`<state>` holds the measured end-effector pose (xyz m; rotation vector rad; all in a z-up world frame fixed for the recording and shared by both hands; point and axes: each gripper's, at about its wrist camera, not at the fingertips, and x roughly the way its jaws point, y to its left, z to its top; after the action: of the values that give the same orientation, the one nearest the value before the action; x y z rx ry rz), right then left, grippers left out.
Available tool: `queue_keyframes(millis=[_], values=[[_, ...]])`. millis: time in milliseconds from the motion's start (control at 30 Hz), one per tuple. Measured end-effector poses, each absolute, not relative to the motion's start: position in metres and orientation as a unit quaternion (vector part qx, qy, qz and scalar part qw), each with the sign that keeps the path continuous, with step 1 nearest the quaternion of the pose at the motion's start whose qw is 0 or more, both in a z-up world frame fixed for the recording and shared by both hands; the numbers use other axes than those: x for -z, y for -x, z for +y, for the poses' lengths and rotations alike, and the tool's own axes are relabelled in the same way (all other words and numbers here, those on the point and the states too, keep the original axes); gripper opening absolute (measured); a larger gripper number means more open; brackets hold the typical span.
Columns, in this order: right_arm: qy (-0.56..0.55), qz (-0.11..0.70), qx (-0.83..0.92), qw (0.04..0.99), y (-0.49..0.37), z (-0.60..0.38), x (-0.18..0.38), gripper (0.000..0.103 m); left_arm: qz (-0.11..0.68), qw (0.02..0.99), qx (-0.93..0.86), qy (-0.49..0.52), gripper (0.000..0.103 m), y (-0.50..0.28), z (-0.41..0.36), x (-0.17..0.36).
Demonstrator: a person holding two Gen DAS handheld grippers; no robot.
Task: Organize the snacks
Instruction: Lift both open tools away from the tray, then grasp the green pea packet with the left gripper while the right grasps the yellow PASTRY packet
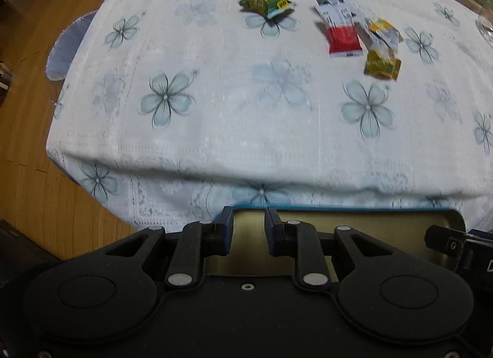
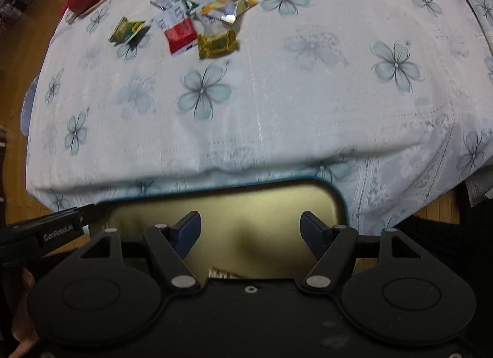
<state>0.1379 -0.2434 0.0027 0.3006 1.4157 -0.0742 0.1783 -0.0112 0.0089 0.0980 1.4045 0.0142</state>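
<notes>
Hovering over a gold-lined tin (image 2: 246,203) held off the near edge of the counter (image 1: 246,129), both tongs sit above its bare, smooth, round-cornered bottom. The left tongs (image 1: 249,236) stand narrowed, and I cannot tell if they pinch the rim; the right tongs (image 2: 250,231) are spread, nothing between them. Hardly anything looks sorted: a green packet (image 1: 265,3), a red-and-white sachet (image 1: 339,31) and a crinkly yellow wrapper (image 1: 382,60) all lie far up the floral lace cloth, well apart from the tin. Glossy foil, crumpled ends.
</notes>
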Motion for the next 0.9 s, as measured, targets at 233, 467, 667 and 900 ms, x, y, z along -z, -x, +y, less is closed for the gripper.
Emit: queue_keyframes(millis=[233,467,667,900], values=[[-0.165,0.608,0.057,0.774,-0.216,-0.264,-0.015,0.074,0.621,0.784,-0.007,0.001,0.032,-0.254,-0.004,-0.013],[-0.227,0.567,0.089,0.787,-0.283,-0.283,-0.022,0.074,0.591,0.802,-0.034,0.084,0.032,-0.327,0.007,-0.002],[-0.249,0.536,0.117,0.798,-0.320,-0.292,-0.013,0.074,0.587,0.794,-0.056,0.148,0.032,-0.373,0.012,0.020],[-0.267,0.534,0.127,0.792,-0.338,-0.299,0.008,0.073,0.589,0.792,-0.056,0.152,0.032,-0.408,-0.006,0.035]])
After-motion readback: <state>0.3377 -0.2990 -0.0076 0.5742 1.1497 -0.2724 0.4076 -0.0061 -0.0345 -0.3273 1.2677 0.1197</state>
